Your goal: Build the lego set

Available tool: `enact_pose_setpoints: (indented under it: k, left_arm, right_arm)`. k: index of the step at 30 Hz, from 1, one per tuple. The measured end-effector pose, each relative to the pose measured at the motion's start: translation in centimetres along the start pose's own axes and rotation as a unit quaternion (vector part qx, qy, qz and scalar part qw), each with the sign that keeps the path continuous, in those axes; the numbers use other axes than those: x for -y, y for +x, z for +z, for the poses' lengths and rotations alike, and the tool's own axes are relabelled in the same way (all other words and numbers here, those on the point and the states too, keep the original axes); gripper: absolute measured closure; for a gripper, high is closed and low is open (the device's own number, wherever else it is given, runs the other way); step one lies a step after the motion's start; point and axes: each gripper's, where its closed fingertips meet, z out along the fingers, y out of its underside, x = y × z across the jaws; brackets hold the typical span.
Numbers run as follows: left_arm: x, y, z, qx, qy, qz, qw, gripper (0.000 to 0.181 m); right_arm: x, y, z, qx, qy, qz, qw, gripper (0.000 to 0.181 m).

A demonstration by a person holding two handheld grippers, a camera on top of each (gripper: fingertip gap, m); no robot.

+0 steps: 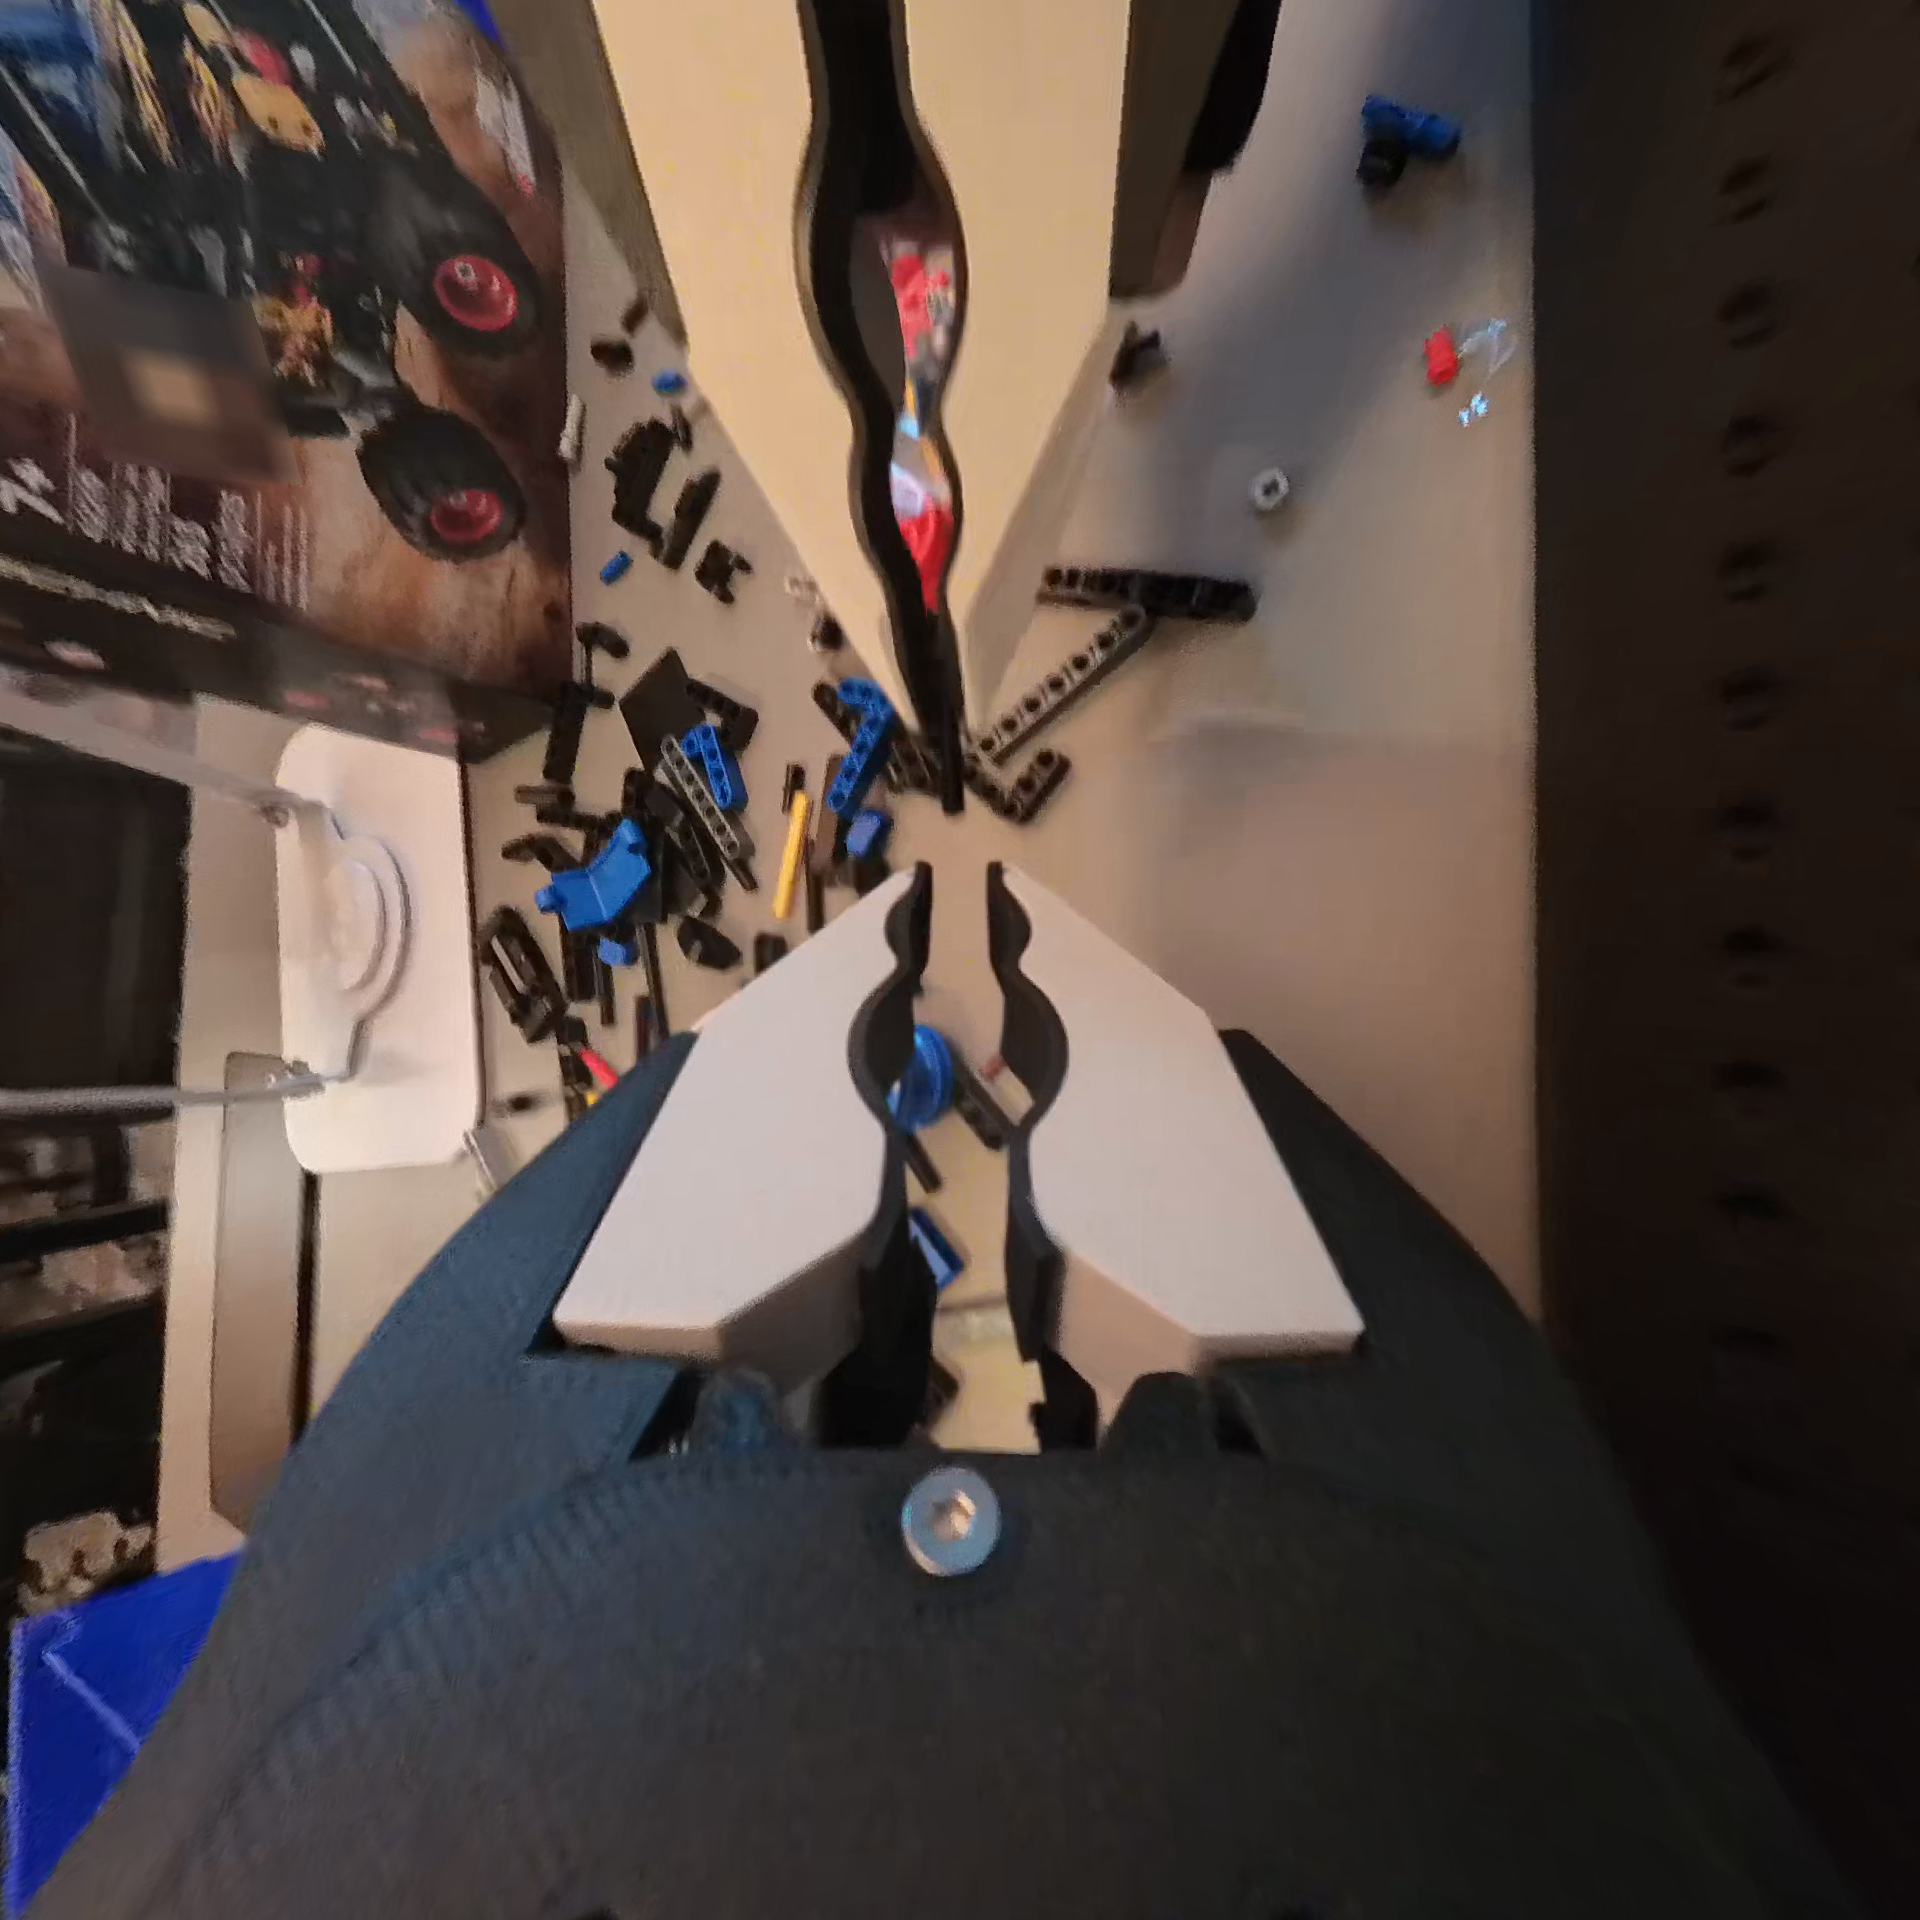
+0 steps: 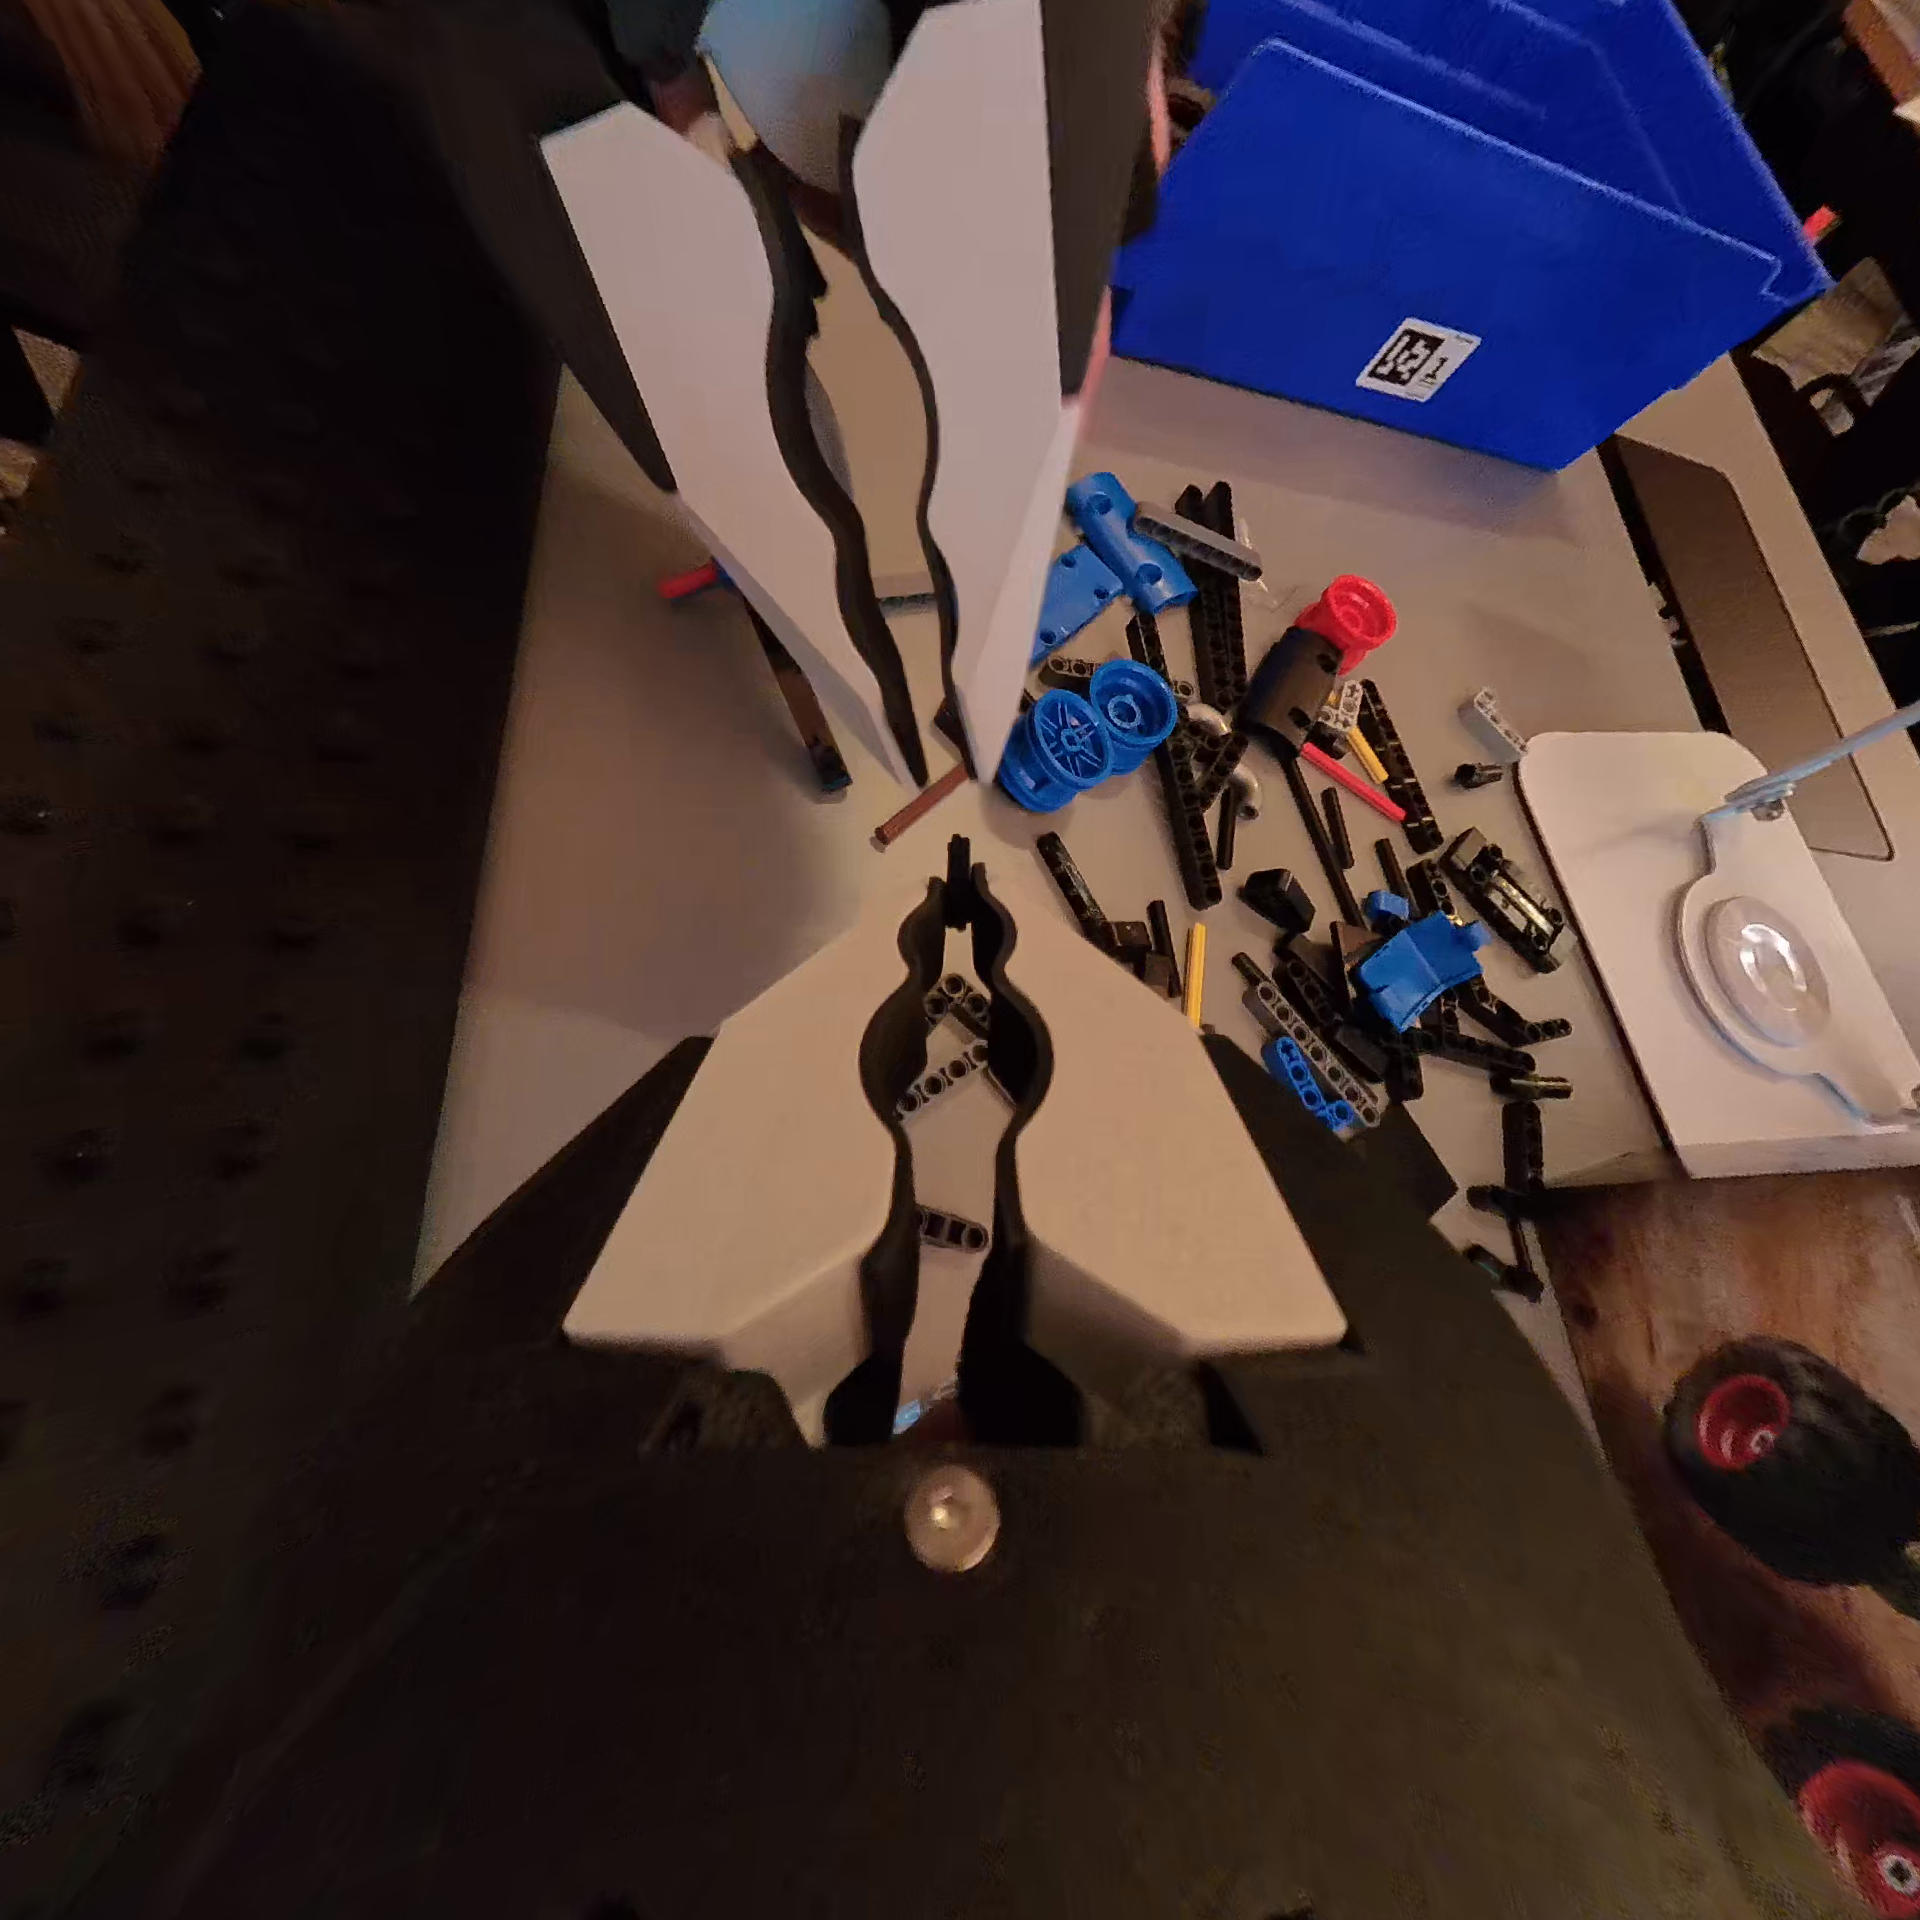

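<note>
- Build barely begun: loose lego pieces (image 2: 1340,935) litter the counter (image 2: 644,883) beside the blue bin (image 2: 1403,239).
- Right tool (image 2: 961,894) pinches a small black pin (image 2: 958,871); left tool (image 1: 958,883) released, empty, near the pile.

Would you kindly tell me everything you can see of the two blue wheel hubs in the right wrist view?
The two blue wheel hubs look like glossy plastic, round and deep-dished. They lie tilted on the grey table, side by side and seemingly touching. The nearer one shows thin spokes around a cross-shaped centre; the farther shows a ringed centre. They sit at the left edge of the loose parts pile, close by the tip of the left gripper. Whether it touches them is unclear.
</note>
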Motion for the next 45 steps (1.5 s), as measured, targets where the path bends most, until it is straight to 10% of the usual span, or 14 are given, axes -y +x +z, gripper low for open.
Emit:
enact_pose_setpoints:
  k: [8, 17, 45]
  left_arm:
    - [-6.3, 2.9, -0.6, -0.09, -0.1, -0.111, 0.985, 0.151]
    - [-7.9, 3.9, 0.3, -0.109, -0.137, -0.159, 0.972, 0.175]
    - [-2.6, -1.3, 0.6, -0.086, 0.116, -0.442, 0.885, 0.176]
  right_arm:
    - [-0.4, 0.7, -0.3, 0.0, 0.014, 0.044, 0.999, 0.18]
    - [-0.4, 0.6, 0.0, 0.002, 0.016, 0.049, 0.999, 0.18]
    - [0.4, 1.7, 2.1, -0.152, -0.033, -0.082, 0.984, 0.18]
